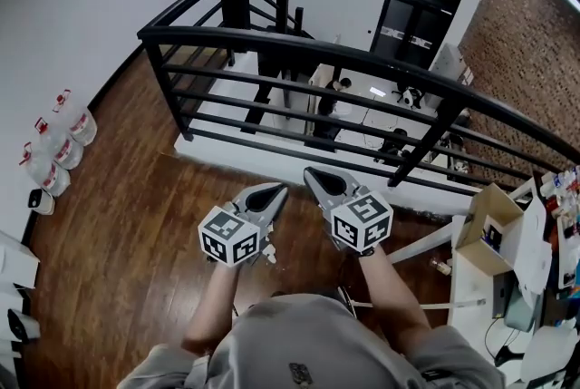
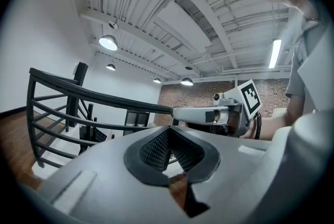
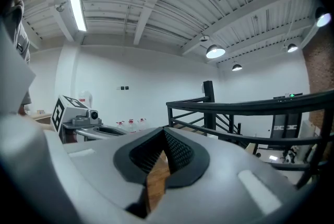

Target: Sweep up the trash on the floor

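Note:
In the head view I hold both grippers level at waist height over a dark wood floor (image 1: 118, 224), pointing towards a black railing. My left gripper (image 1: 275, 191) is shut with nothing between its jaws; in the left gripper view its dark pads (image 2: 156, 147) meet at the tip. Close beside it, my right gripper (image 1: 313, 174) is also shut and empty, its pads (image 3: 177, 152) pressed together. Each gripper shows in the other's view: the right gripper (image 2: 209, 113) and the left gripper (image 3: 78, 119). A small white scrap (image 1: 269, 249) lies on the floor under the left gripper.
The black metal railing (image 1: 299, 47) crosses just ahead, with a lower level and stairs beyond it. Water jugs (image 1: 54, 142) stand along the left wall. A white table (image 1: 480, 287) with a cardboard box (image 1: 489, 219) is at the right. A small object (image 1: 441, 267) lies by the table leg.

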